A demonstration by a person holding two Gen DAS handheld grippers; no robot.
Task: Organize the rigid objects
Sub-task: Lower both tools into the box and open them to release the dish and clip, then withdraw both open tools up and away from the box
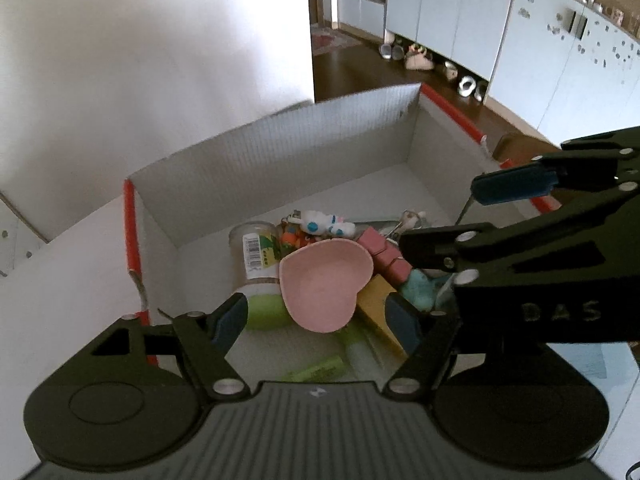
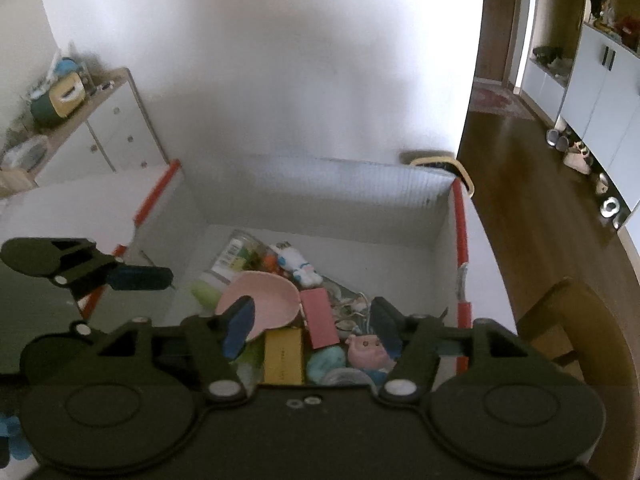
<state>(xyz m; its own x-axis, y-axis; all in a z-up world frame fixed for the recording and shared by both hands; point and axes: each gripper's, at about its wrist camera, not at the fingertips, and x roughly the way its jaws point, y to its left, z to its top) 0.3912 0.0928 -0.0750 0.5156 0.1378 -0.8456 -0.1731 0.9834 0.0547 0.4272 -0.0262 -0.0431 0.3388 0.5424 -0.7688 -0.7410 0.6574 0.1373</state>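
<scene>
A white cardboard box (image 1: 280, 160) with red tape on its edges holds a jumble of small things. A pink heart-shaped dish (image 1: 324, 288) lies on top, beside a clear labelled tube (image 1: 256, 252), a white and blue toy figure (image 1: 320, 222), a pink block (image 2: 318, 318), a yellow box (image 2: 282, 356) and a pink pig toy (image 2: 366, 350). My left gripper (image 1: 316, 324) hovers open above the dish, holding nothing. My right gripper (image 2: 313, 328) is open and empty over the same pile. In the left wrist view the right gripper's fingers (image 1: 508, 184) reach in from the right.
The box stands against a white wall (image 2: 280, 60). A white drawer cabinet (image 2: 108, 136) with clutter on top is at the left. A wooden floor (image 2: 520, 168), pale cupboards with shoes under them (image 1: 460, 32) and a wooden chair back (image 2: 572, 320) lie to the right.
</scene>
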